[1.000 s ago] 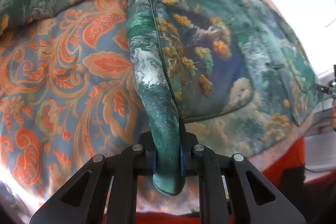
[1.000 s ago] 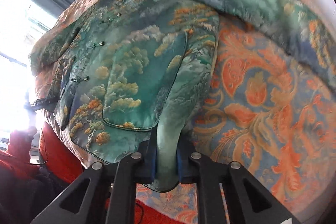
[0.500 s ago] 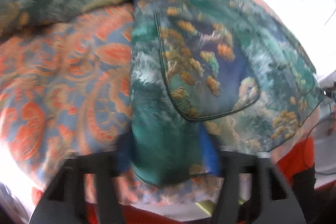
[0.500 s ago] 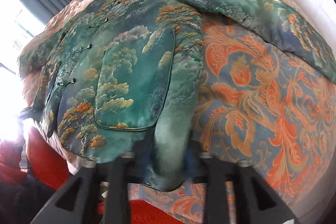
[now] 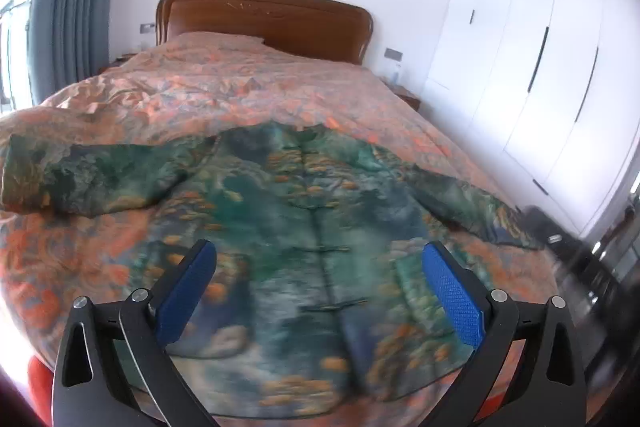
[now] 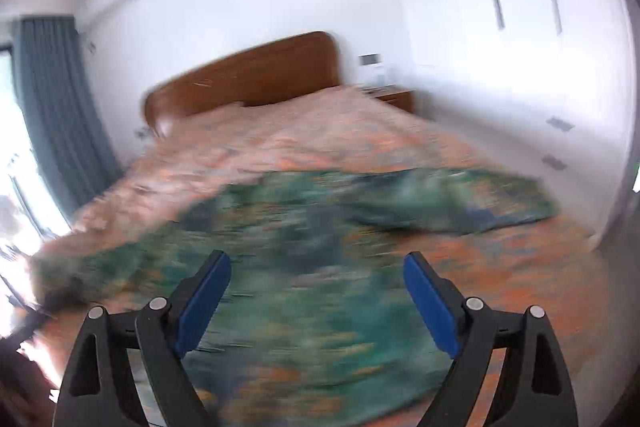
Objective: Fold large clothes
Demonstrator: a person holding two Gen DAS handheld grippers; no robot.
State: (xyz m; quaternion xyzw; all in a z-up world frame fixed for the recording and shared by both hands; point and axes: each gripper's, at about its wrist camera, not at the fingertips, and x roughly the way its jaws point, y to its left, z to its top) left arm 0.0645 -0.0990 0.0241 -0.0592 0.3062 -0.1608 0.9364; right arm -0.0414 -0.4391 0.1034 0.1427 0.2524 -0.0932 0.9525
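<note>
With the green brocade jacket (image 5: pixel 304 227) lying spread face-up on the bed (image 5: pixel 248 83), the left claw (image 5: pixel 320 291) and right claw (image 6: pixel 316 297) are both opening wide and empty above its hem, likely calling for a sleeve grab next.

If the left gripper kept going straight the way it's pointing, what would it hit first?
Most likely the green jacket spread on the bed. The left gripper, its jaws opening and empty, points down at the buttoned front. Depth is unclear through the blur.
</note>
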